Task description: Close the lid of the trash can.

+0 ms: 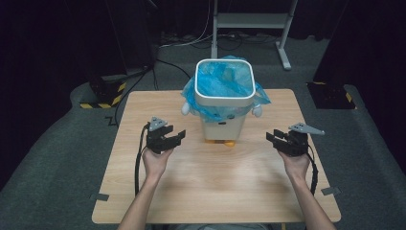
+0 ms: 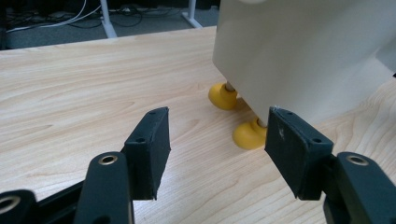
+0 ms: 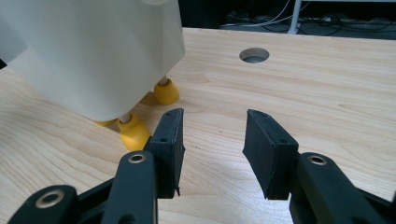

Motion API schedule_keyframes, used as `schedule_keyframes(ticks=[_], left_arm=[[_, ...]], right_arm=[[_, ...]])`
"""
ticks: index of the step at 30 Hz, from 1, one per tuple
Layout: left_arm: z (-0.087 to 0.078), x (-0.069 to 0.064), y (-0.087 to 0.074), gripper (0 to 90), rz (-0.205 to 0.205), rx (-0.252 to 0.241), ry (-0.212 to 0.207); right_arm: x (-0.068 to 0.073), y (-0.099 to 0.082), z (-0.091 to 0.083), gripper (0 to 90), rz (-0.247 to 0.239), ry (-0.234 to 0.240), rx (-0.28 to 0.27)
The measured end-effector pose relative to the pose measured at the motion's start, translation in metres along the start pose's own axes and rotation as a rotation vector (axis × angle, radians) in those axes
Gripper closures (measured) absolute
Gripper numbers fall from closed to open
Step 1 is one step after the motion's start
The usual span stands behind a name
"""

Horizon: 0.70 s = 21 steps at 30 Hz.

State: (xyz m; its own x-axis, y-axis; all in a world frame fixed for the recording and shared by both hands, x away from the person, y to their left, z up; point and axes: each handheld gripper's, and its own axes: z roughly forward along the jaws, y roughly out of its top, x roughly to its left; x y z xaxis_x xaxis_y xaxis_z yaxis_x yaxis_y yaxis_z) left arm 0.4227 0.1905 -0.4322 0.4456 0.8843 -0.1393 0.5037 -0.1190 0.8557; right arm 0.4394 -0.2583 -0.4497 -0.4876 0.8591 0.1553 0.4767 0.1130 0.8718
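Note:
A small cream bin (image 1: 224, 103) with yellow feet (image 2: 249, 135) and a blue plastic liner (image 1: 221, 82) stands at the back middle of the wooden table (image 1: 158, 196). My left gripper (image 1: 178, 136) rests to the bin's left, open and holding nothing, its tips pointing toward the bin's base. In the left gripper view the left gripper (image 2: 215, 135) frames bare wood with the bin's wall (image 2: 299, 51) close behind. My right gripper (image 1: 271, 138) sits to the bin's right, also open and holding nothing. In the right gripper view the right gripper (image 3: 214, 133) points past the bin's body (image 3: 98, 51) and feet (image 3: 134, 135).
A round cable hole (image 3: 254, 55) is cut into the table top behind the right gripper. Beyond the table stand a white metal frame (image 1: 249, 21) and loose cables on grey carpet. Yellow-black striped bases (image 1: 103, 93) sit on the floor at the left.

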Motion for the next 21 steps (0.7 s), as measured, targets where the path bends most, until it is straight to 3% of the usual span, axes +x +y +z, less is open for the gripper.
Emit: schedule_keyframes(ticks=[21], left_arm=[[0.019,0.003,-0.012,39.7,-0.005,0.054,0.033]], right_arm=[[0.002,-0.014,0.021,57.1,-0.028,-0.009,0.060]])
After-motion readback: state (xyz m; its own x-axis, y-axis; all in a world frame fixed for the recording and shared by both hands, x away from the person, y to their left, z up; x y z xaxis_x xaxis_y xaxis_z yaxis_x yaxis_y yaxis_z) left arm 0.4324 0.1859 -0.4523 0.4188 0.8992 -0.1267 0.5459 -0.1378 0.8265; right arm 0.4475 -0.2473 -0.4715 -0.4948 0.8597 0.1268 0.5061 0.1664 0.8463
